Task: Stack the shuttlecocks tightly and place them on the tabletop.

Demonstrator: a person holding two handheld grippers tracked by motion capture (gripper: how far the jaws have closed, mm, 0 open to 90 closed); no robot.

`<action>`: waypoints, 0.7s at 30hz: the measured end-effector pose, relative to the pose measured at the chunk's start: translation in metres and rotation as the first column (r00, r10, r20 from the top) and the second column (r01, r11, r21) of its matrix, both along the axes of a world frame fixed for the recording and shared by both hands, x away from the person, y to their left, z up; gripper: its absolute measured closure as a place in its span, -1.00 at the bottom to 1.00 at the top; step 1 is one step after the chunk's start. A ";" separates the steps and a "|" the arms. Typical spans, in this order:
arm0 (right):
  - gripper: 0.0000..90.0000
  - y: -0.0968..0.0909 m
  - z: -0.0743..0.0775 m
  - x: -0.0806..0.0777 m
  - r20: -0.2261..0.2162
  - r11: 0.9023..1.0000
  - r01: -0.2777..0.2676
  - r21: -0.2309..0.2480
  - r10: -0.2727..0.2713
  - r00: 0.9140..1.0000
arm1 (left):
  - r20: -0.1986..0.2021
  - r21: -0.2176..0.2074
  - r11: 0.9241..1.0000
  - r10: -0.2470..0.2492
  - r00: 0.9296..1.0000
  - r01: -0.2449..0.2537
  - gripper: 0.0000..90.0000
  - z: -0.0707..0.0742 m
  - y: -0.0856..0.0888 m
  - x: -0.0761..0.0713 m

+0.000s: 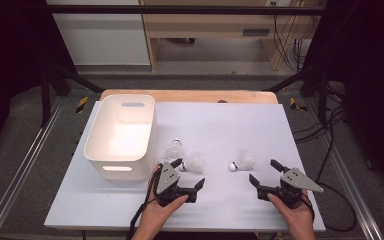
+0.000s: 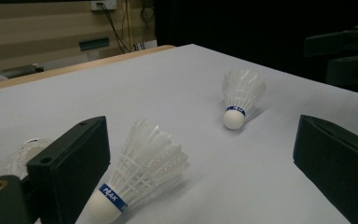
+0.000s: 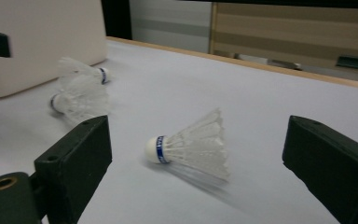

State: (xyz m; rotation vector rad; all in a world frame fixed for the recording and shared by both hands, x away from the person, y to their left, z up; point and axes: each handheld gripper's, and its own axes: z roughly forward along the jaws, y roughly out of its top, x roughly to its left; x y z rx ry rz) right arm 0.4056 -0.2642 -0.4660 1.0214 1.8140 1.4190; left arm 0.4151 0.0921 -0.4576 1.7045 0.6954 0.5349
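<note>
Three white feather shuttlecocks with blue bands lie on the white table top (image 1: pixel 220 125). My left gripper (image 1: pixel 189 173) is open, and the nearest shuttlecock (image 1: pixel 194 163) lies just beyond its jaws. In the left gripper view that shuttlecock (image 2: pixel 140 172) rests beside the left jaw, cork toward me and untouched. Another shuttlecock (image 1: pixel 175 149) lies close to the bin. My right gripper (image 1: pixel 264 171) is open too, facing the third shuttlecock (image 1: pixel 243 161). In the right gripper view this shuttlecock (image 3: pixel 191 147) lies on its side ahead of the wide jaws, cork to the left.
A white plastic bin (image 1: pixel 120 135) with handle cut-outs stands at the table's left, close to my left gripper. A wooden edge (image 1: pixel 190 95) runs along the far side. Black frame bars and cables surround the table.
</note>
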 end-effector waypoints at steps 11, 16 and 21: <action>-0.75 0.005 0.004 -0.001 -0.002 1.000 0.024 0.001 -0.024 1.000 | 0.096 -0.038 0.999 0.026 0.995 -0.022 -0.91 0.005 0.028 -0.025; -0.74 0.007 0.004 -0.002 -0.005 1.000 0.018 -0.004 -0.018 1.000 | 0.105 -0.058 0.998 0.037 0.994 -0.031 -0.90 0.003 0.045 -0.037; -0.73 0.008 0.006 -0.004 -0.002 1.000 0.023 -0.001 -0.023 1.000 | 0.121 -0.032 0.999 0.042 0.992 -0.038 -0.90 0.003 0.063 -0.053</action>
